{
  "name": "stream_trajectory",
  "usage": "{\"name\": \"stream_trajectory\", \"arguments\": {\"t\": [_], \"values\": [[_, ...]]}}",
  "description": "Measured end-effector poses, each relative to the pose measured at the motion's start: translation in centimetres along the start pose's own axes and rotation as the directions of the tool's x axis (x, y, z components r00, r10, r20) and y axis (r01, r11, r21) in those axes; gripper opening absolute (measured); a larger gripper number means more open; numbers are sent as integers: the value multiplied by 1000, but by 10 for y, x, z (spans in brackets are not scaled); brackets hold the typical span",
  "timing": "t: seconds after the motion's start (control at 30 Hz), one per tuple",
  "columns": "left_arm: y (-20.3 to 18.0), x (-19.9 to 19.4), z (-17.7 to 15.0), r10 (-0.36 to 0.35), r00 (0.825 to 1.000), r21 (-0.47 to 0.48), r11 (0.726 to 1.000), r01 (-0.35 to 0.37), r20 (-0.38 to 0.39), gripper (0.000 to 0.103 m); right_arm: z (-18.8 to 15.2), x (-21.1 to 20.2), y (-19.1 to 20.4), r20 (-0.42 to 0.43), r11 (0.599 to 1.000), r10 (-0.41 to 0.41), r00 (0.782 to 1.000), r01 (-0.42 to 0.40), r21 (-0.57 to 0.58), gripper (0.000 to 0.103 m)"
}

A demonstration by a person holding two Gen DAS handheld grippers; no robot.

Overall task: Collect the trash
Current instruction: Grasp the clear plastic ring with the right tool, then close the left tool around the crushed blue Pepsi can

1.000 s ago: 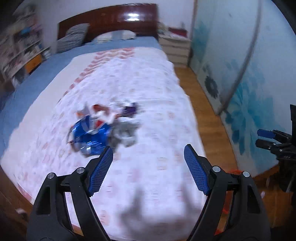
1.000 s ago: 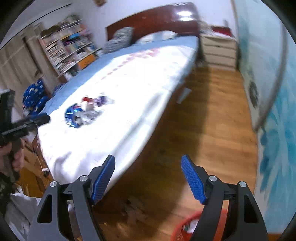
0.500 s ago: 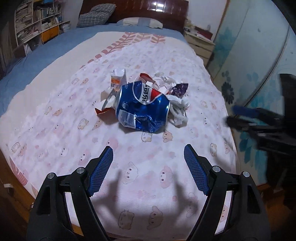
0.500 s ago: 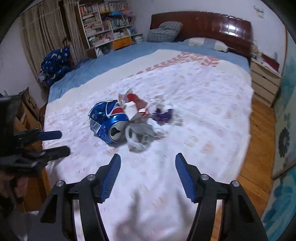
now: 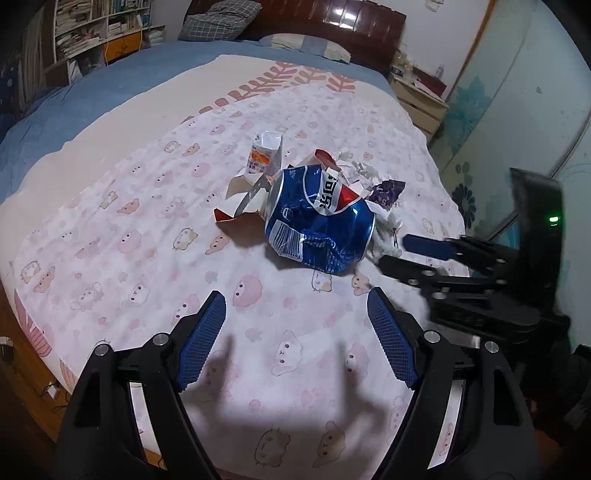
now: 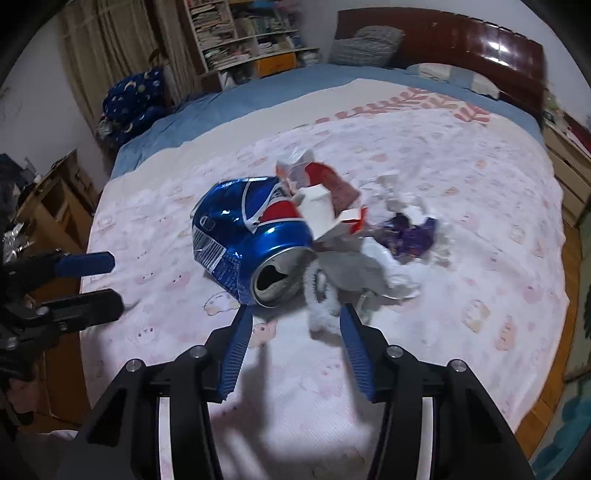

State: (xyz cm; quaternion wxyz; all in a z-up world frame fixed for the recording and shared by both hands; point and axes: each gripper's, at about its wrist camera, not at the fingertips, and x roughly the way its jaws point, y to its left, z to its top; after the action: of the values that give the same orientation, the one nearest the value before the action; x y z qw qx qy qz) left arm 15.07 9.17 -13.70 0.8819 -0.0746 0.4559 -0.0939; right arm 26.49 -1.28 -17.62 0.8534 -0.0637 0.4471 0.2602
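**Bedroom, pink-printed bedspread, one heap of trash**

Bedroom with one dark wooden headboard point(image 5: 332, 22), two pillows against it, a bookshelf point(image 6: 243, 33) at the left wall and one pale bedside cabinet point(image 5: 421, 99) at the right. Spread over the bed: one white and pink bedspread point(image 5: 147, 229) printed with small animal faces, blue sheet showing beyond it.

Left to right across the heap, near the middle of the bedspread as seen from the left wrist:
- one small torn carton point(image 5: 266, 155), white with orange print, standing upright at the far left of the pile;
- one flattened red and white paper box point(image 5: 240, 199), lying just beside it and touching the can;
- one crushed blue soda can point(image 5: 317, 229), on its side, mouth turned toward the right gripper;
- one purple wrapper point(image 5: 388, 192) behind the can's right end;
- crumpled white tissue point(image 6: 369, 269), count of pieces unclear, pressed against the can's mouth end.

Left gripper point(image 5: 295, 332): spread wide, empty, hovering above bare bedspread short of the can, touching nothing.

Right gripper point(image 6: 291, 332): closing, blue pads on either side of the can's rim and the nearest tuft of tissue, tips just at the edge of the pile; not pressing on anything, holding nothing.
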Motion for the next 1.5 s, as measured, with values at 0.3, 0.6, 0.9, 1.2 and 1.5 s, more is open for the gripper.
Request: {"name": "stream_trajectory", "arguments": {"t": [0.3, 0.6, 0.9, 1.2, 1.5], "values": [[-4, 15, -2, 42, 999, 34, 999, -42, -24, 79, 12, 30, -11, -48, 998, 14, 999, -12, 59, 15], [-12, 33, 20, 21, 998, -14, 1000, -21, 52, 85, -15, -15, -13, 10, 981, 130, 991, -130, 145, 14], [-34, 66, 36, 72, 994, 106, 991, -81, 84, 86, -77, -59, -22, 8, 947, 195, 981, -190, 258, 14], [-34, 49, 41, -98, 988, 113, 990, 85, 115, 86, -108, -73, -37, -2, 932, 187, 982, -176, 317, 14], [-38, 77, 47, -110, 991, 135, 986, 98, 79, 86, -107, -72, -38, -9, 922, 210, 978, -195, 334, 14]]}}
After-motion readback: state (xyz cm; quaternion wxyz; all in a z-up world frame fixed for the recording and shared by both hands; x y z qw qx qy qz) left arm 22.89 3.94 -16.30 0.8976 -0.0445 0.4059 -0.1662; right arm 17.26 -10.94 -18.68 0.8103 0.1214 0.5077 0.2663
